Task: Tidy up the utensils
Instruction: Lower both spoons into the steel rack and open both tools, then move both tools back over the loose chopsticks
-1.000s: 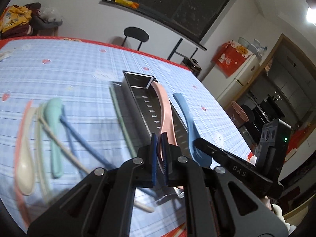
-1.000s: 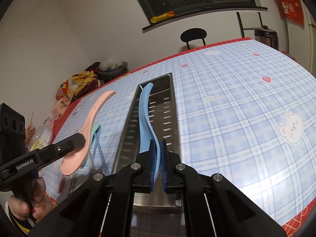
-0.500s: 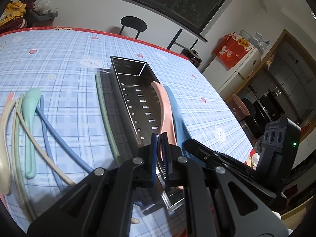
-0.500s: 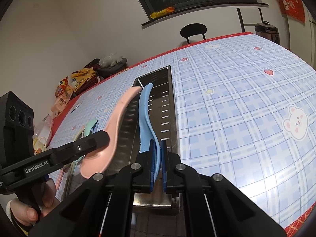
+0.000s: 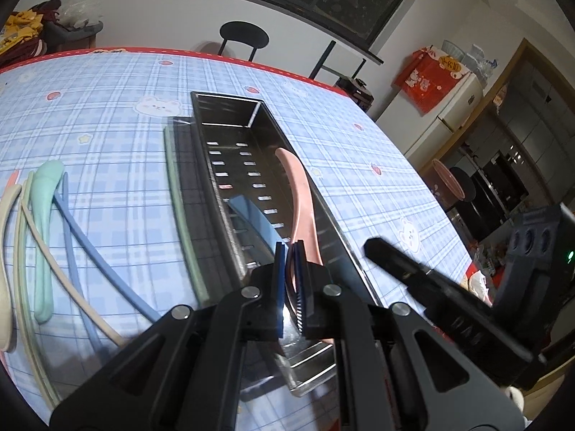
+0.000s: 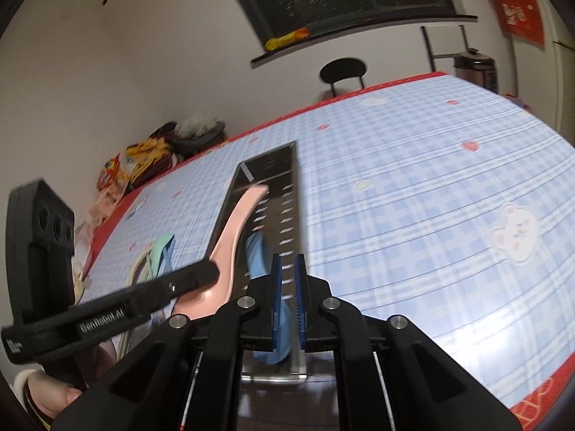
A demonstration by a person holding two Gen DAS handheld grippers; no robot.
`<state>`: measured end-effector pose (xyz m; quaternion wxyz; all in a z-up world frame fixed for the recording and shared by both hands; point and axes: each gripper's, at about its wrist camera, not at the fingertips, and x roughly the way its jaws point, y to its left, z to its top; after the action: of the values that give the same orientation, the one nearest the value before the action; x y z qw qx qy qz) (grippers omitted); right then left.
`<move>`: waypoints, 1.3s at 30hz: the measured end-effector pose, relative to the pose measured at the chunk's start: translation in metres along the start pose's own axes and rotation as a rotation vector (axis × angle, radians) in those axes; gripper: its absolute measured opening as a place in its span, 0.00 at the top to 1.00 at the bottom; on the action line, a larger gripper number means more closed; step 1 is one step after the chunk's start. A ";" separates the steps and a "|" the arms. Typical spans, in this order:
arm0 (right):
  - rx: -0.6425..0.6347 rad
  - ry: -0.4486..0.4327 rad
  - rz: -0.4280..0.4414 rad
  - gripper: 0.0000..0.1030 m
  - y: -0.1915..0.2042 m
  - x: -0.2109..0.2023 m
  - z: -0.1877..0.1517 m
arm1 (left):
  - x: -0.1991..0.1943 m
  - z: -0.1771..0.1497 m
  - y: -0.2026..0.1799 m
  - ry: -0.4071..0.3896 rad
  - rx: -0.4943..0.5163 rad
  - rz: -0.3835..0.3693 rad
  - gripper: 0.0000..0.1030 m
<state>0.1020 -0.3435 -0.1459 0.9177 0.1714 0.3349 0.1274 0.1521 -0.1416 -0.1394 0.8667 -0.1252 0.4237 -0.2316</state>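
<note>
A long steel perforated tray [image 5: 230, 102] lies lengthwise on the blue checked tablecloth, seen also in the right wrist view [image 6: 273, 151]. My left gripper [image 5: 290, 251] is shut on the bowl end of a pink spoon [image 5: 302, 194], whose handle slants over the tray's right side [image 6: 233, 226]. My right gripper [image 6: 286, 262] hovers over the tray's near end, its jaws opening with a clear gap. The blue spoon [image 6: 257, 255] lies loose in the tray below them, untouched by the pads, and shows left of the pink one [image 5: 257, 221].
Loose utensils lie left of the tray: a mint spoon [image 5: 45, 215], blue chopsticks [image 5: 82, 222], beige chopsticks [image 5: 43, 230], a green chopstick [image 5: 179, 197] against the tray wall. A black chair [image 5: 244, 34] stands beyond the far edge; snack bags [image 6: 143, 158] crowd the far left corner.
The left gripper carried the pink spoon rightwards and down until it hangs over the tray. The right gripper's jaws parted and the blue spoon dropped into the tray.
</note>
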 end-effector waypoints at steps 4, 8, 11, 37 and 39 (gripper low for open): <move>0.031 -0.023 -0.015 0.87 -0.013 -0.011 0.004 | 0.011 -0.004 -0.008 0.035 0.014 0.002 0.91; 0.046 -0.026 -0.017 0.82 -0.018 -0.016 0.003 | 0.014 -0.004 -0.011 0.048 0.024 -0.008 0.86; 0.048 -0.028 -0.018 0.72 -0.018 -0.020 0.002 | 0.002 0.000 -0.008 0.018 0.036 0.004 0.76; -0.186 -0.029 0.064 0.05 0.092 -0.020 -0.023 | -0.191 -0.046 0.102 -0.242 0.227 0.374 0.05; -0.213 -0.029 0.068 0.06 0.102 -0.016 -0.028 | -0.195 -0.052 0.114 -0.253 0.225 0.350 0.05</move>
<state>0.0598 -0.2505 -0.1159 0.9307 0.0860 0.3002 0.1907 0.0402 0.0545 -0.0860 0.9482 0.0194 0.2986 -0.1062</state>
